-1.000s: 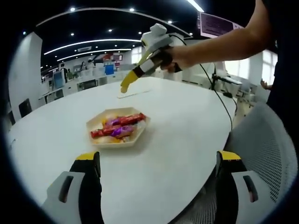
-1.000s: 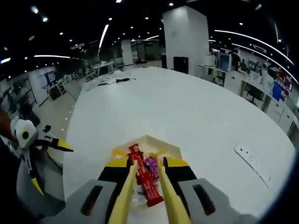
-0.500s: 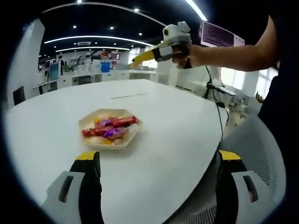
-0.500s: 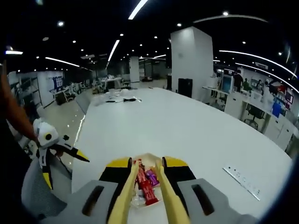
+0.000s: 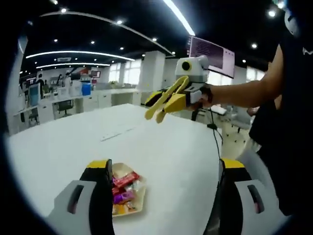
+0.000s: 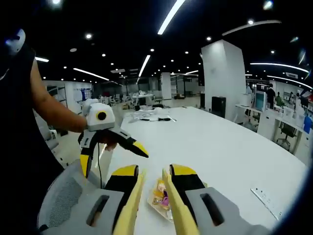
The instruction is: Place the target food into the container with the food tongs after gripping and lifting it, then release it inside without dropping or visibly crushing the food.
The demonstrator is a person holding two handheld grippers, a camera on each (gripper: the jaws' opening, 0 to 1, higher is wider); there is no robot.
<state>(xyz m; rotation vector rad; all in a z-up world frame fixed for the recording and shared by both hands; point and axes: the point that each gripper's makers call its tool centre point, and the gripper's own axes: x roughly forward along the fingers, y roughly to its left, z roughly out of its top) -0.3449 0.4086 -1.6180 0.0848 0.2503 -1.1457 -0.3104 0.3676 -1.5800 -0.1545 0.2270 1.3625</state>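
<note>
A pale hexagonal tray (image 5: 128, 197) of wrapped snacks, red and purple among them, lies on the white table (image 5: 68, 147) just inside my left gripper's left jaw. My left gripper (image 5: 164, 166) stands wide open with nothing in it. The right gripper (image 5: 166, 100) hovers high over the table's far side in a person's hand, yellow tongs (image 5: 155, 111) pointing down-left, arms slightly apart and bare. In the right gripper view the tray (image 6: 160, 198) shows low between the tong arms (image 6: 133, 203) of my right gripper (image 6: 154, 171). The left gripper (image 6: 112, 159) hangs at the left, jaws apart.
A flat white power strip (image 6: 266, 198) lies on the table (image 6: 225, 152) at the right, also seen as a strip (image 5: 116, 134) beyond the tray. A grey mesh chair (image 6: 61, 198) stands at the table edge. The person's arm (image 5: 244, 93) and a cable (image 5: 215, 142) cross the right side.
The right gripper with its tongs has risen well above the tray and drawn back, nothing between the arms. Both views have shifted; the tray now sits low beside my left jaw.
</note>
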